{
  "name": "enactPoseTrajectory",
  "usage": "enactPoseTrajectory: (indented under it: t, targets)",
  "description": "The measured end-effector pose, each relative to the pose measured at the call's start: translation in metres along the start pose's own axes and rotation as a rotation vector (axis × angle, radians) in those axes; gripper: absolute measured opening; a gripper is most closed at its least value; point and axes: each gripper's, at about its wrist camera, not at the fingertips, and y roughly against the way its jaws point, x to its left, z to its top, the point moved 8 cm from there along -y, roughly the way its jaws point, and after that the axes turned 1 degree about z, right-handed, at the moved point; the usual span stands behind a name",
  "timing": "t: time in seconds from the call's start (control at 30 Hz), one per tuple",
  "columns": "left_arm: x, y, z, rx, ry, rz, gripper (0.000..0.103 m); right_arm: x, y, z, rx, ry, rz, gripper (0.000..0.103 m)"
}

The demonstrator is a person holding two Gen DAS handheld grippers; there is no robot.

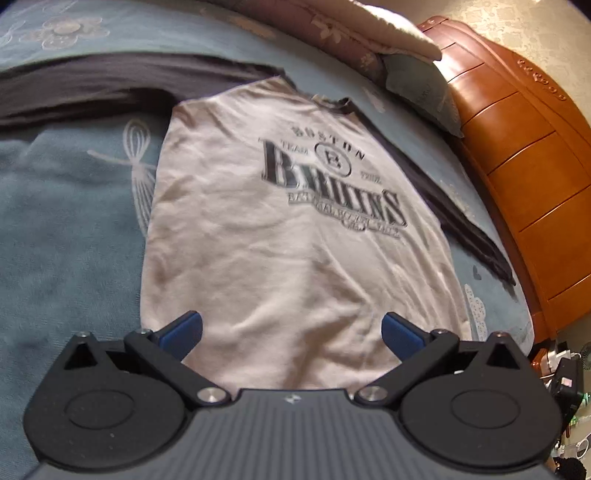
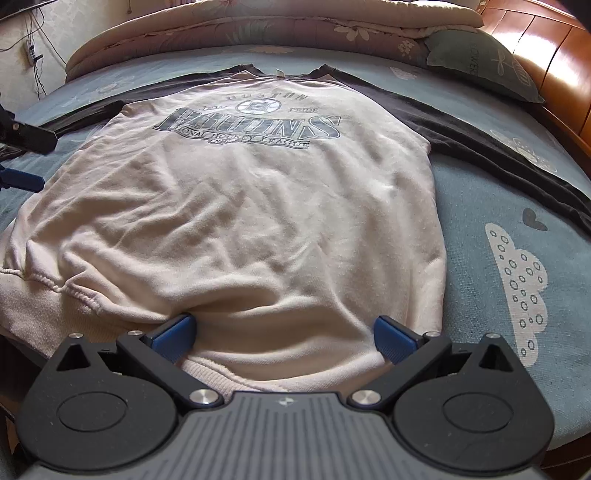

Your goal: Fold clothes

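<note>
- One sweatshirt [image 2: 236,206] lies flat and front-up on the bed [image 2: 480,206], its hem at the near edge and its collar toward the far edge.
- Its body is pale pink-cream with a grey Boston Bruins print [image 2: 251,122] across the chest; its two dark sleeves [image 2: 480,140] spread out sideways, one toward the headboard end, one toward the opposite end.
- Two grippers are in view. The left gripper [image 1: 291,332] hovers over the hem with its blue jaws wide apart, cloth showing between them; whether they touch the fabric is hard to tell.
- The right gripper [image 2: 284,332] sits at the ribbed hem near the bed's near edge, jaws likewise wide apart and gripping nothing.
- The bedsheet is blue-grey with white cloud and heart patterns.
- One rolled quilt [image 2: 258,33] runs along the far edge, beyond the collar.
- One green pillow [image 2: 480,62] rests in the far corner against the wooden headboard [image 1: 517,147].
- Nothing lies on top of the sweatshirt; the hem is bunched and wrinkled toward the left.
</note>
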Motion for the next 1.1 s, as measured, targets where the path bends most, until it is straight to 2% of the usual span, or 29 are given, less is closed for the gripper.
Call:
enactPoseTrajectory:
  t: [0.03, 0.07, 0.2, 0.47, 0.6, 0.73, 0.8, 0.9, 1.0, 1.1]
  targets:
    - [0.002, -0.007, -0.005, 0.028, 0.014, 0.007, 0.102, -0.001, 0.001, 0.002, 0.007, -0.009, 0.005, 0.103]
    - [0.002, -0.007, -0.006, 0.009, 0.003, 0.009, 0.102, -0.002, 0.002, 0.004, 0.011, -0.019, 0.011, 0.103]
    - [0.004, -0.007, -0.004, 0.006, 0.020, 0.007, 0.102, -0.016, 0.016, 0.043, -0.110, -0.067, 0.051, 0.103]
    - [0.001, -0.008, -0.006, 0.006, 0.017, 0.030, 0.102, -0.085, -0.033, 0.124, -0.161, -0.262, 0.159, 0.103]
    - [0.002, -0.008, -0.004, 0.006, 0.022, 0.027, 0.102, -0.109, -0.061, 0.147, -0.135, -0.350, 0.236, 0.103]
    - [0.003, -0.010, -0.002, 0.007, 0.032, 0.028, 0.102, -0.126, -0.099, 0.158, -0.080, -0.423, 0.315, 0.103]
    - [0.003, -0.011, -0.001, 0.008, 0.027, 0.030, 0.102, -0.129, -0.107, 0.169, -0.087, -0.389, 0.294, 0.103]
    - [0.002, -0.012, 0.001, 0.010, 0.014, 0.034, 0.102, -0.127, -0.112, 0.181, -0.048, -0.339, 0.242, 0.103]
    - [0.003, -0.011, 0.000, 0.002, 0.018, 0.027, 0.102, -0.118, -0.098, 0.182, -0.036, -0.319, 0.244, 0.103]
    - [0.004, -0.010, 0.000, -0.006, 0.018, 0.020, 0.102, -0.102, -0.069, 0.162, -0.044, -0.330, 0.280, 0.103]
